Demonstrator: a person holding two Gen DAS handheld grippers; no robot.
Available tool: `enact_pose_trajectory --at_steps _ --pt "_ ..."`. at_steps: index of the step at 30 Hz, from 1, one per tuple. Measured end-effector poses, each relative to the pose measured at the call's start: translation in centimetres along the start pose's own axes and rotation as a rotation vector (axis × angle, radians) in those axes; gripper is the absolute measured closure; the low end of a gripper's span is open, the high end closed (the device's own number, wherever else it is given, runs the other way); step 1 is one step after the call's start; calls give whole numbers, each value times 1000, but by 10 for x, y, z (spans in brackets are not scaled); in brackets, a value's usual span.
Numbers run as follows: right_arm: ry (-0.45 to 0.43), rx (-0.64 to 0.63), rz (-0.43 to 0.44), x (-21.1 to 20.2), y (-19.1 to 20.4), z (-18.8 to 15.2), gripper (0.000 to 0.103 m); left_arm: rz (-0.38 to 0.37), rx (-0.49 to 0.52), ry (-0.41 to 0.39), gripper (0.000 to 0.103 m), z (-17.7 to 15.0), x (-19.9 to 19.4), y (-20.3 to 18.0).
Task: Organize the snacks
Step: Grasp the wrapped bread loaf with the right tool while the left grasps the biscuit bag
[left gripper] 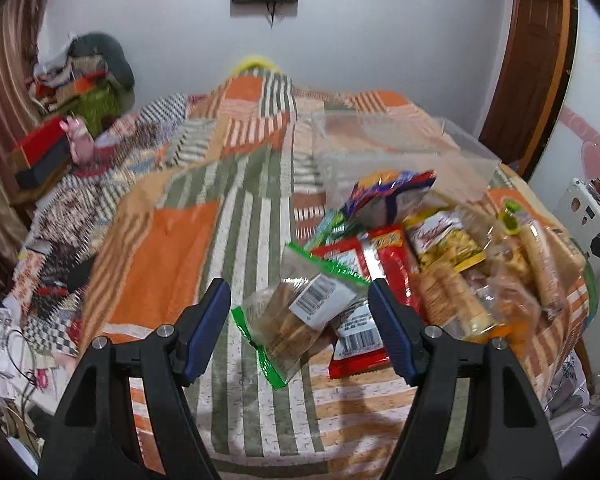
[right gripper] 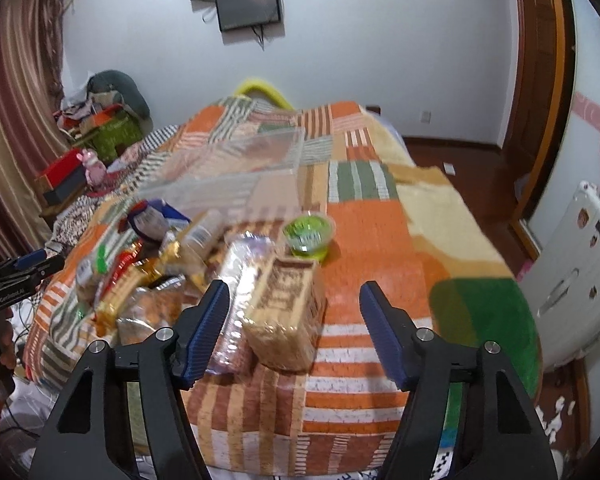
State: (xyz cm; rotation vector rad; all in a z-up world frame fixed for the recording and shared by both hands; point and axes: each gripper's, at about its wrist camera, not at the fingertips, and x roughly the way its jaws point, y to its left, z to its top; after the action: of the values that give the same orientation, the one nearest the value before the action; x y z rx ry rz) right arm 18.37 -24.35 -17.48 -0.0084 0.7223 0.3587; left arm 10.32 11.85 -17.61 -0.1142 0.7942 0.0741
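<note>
Orange, green and white patchwork covers the bed (left gripper: 172, 248), and the snacks sit heaped toward its near right side in the left wrist view, close to where the blanket falls away at the right edge. The left gripper (left gripper: 300, 320) hangs with its blue-padded fingers spread wide, nothing between the pads touching them, though a clear cracker packet with green trim (left gripper: 296, 320) lies on the blanket in the gap; its long axis runs from lower left up to upper right of the frame, barcode label facing up. Just right of it lies a red packet (left gripper: 384, 256), and further right a pile of clear biscuit bags (left gripper: 500, 280). Behind the heap, in the upper right middle, stands a clear plastic bin (left gripper: 400, 148), blurred but open-topped. Left of the packets the blanket is broad and flat up to the striped curtain side. In the right wrist view, the right gripper (right gripper: 294, 322) is likewise released and holding nothing; a stacked wafer pack (right gripper: 284, 316) lies between its fingers nearer the left one, long axis pointing away up the frame. A small green cup (right gripper: 310, 236) sits just beyond it. Right of the wafer pack the orange blanket (right gripper: 380, 240) lies free out to the bed's right edge, with wooden floor (right gripper: 480, 192) past it.
</note>
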Motion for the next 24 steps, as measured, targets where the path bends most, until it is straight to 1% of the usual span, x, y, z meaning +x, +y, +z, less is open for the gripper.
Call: enact_pose_trajectory --at_steps 3,7,10,13,19,22,23,24 --pt "38 14 11 10 -2 -2 39 -38 6 49 31 -3 18 5" --pt "74 22 18 21 -5 -4 39 -36 15 93 31 -5 42 7" --pt "86 33 36 25 -5 -3 39 -52 8 124 31 -6 56 8" --pt "96 32 40 29 -3 -1 39 -60 9 131 31 -7 66 7" --pt "118 6 45 39 5 2 39 -84 -21 110 31 -3 75 12" --pt "139 8 53 45 5 0 39 -99 -28 105 40 -2 77 13" --pt "141 7 52 45 5 0 39 -92 -24 99 44 -2 77 13" --pt "143 5 48 46 5 -1 39 -81 -18 95 46 -2 77 12"
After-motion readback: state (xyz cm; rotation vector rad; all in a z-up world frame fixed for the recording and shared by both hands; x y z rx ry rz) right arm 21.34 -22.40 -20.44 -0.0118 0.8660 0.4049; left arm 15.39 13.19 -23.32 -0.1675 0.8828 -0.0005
